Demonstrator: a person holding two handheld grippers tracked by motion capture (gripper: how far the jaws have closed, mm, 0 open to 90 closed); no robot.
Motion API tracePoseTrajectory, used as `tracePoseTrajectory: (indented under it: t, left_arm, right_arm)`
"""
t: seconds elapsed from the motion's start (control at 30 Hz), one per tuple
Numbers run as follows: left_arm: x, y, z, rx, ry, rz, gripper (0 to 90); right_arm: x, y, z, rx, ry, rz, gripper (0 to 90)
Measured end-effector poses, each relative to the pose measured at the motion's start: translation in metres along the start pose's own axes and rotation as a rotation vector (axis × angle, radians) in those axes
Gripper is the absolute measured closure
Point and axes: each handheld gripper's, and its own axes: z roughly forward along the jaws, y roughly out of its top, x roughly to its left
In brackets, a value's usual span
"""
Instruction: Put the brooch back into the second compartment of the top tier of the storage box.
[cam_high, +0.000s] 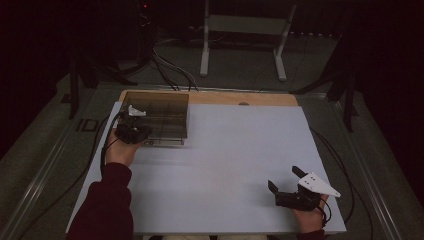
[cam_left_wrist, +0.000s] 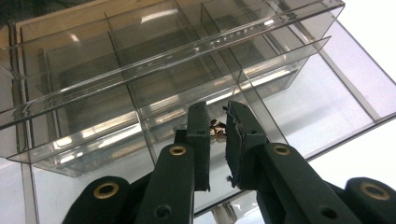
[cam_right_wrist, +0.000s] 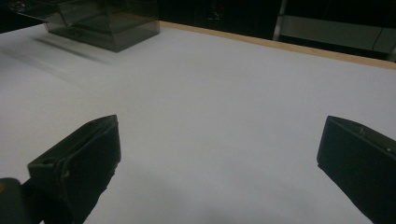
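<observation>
While the clear plastic organizer box (cam_left_wrist: 154, 79) sits just ahead of the left gripper (cam_left_wrist: 218, 126), its divided compartments look mostly bare, so the work seems to be at an early stage. One small, shiny brownish item (cam_left_wrist: 217, 132) shows in the narrow gap between that gripper's jaws, at the box's near wall; it is too small to name, and I cannot tell whether the jaws pinch it or it merely lies behind them inside a compartment. The jaws stand nearly closed, with only a slim slot between them, their tips at or just past the near rim. My judgement is that this piece is being placed into or taken from a near compartment, and everything else is left to do.

From above, the left gripper (cam_high: 132, 131) hangs at the box's (cam_high: 157, 117) near left corner, the person's forearm in a dark red sleeve (cam_high: 107, 200) stretched forward to reach it. The right gripper (cam_high: 285, 184) rests well apart from the box, low over the white tabletop (cam_high: 225, 160), jaws spread wide with nothing between them.
</observation>
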Motion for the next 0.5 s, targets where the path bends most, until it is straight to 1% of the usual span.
tracePoseTrajectory:
  t: [0.17,0.5]
  left_arm:
    - [0.0006,0.0002,0.0033,0.014,0.003,-0.008,81.3]
    - [0.0021,0.0001,0.0105,0.047,0.018,-0.01,81.1]
  right_arm:
    - [0.0007,0.0001,0.0,0.001,0.001,-0.002,0.0]
    - [0.0006,0.0,0.0,0.002,0.002,-0.001,0.0]
